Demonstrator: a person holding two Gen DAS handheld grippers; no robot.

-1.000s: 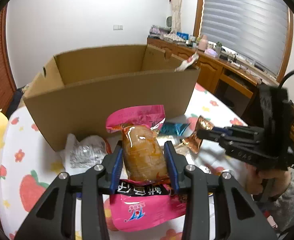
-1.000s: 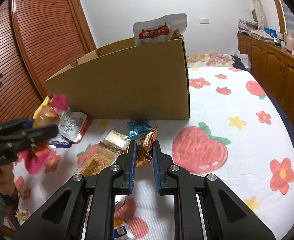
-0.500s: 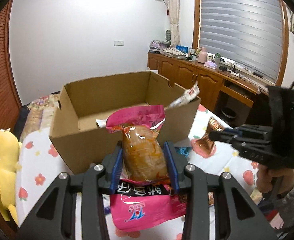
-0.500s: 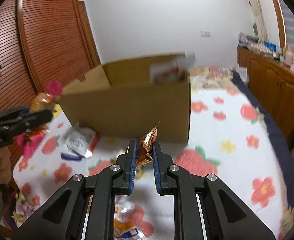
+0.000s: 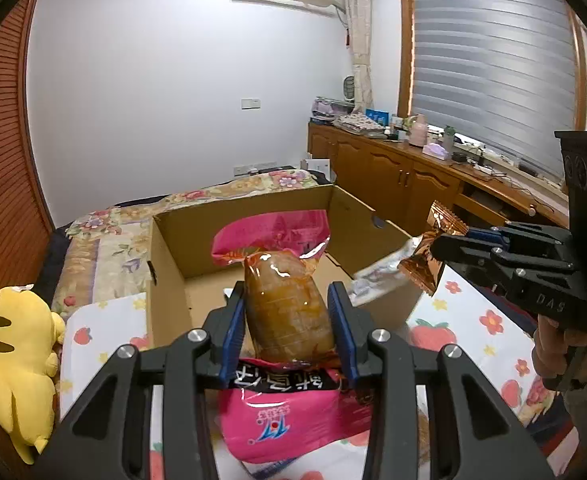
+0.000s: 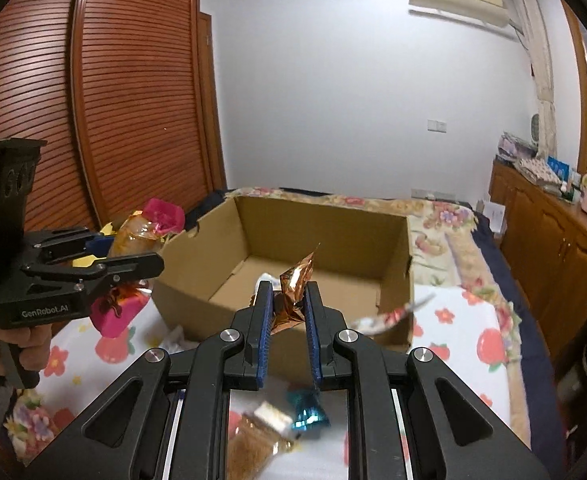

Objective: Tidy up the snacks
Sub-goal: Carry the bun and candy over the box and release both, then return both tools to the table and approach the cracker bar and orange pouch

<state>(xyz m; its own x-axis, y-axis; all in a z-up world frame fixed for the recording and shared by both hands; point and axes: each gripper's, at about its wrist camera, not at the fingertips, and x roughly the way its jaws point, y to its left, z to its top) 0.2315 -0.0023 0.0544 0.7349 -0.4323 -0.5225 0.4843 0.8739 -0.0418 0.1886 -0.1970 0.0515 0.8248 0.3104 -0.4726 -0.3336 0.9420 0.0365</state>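
Inside, the open cardboard box [image 6: 325, 236] on the fruit-print bed cover [image 6: 473, 336] is mostly bare brown floor, with a pale packet [image 5: 381, 270] leaning against its near-right corner and poking over the rim. Above its near wall, the left gripper [image 5: 289, 320] clamps a pink-wrapped snack pack [image 5: 287, 304] between its blue pads, jaws partly apart. Beside it the right gripper [image 6: 287, 312], nearly closed, pinches a copper foil wrapper [image 6: 293, 292]. Loose snacks [image 6: 289, 420] lie on the cover below.
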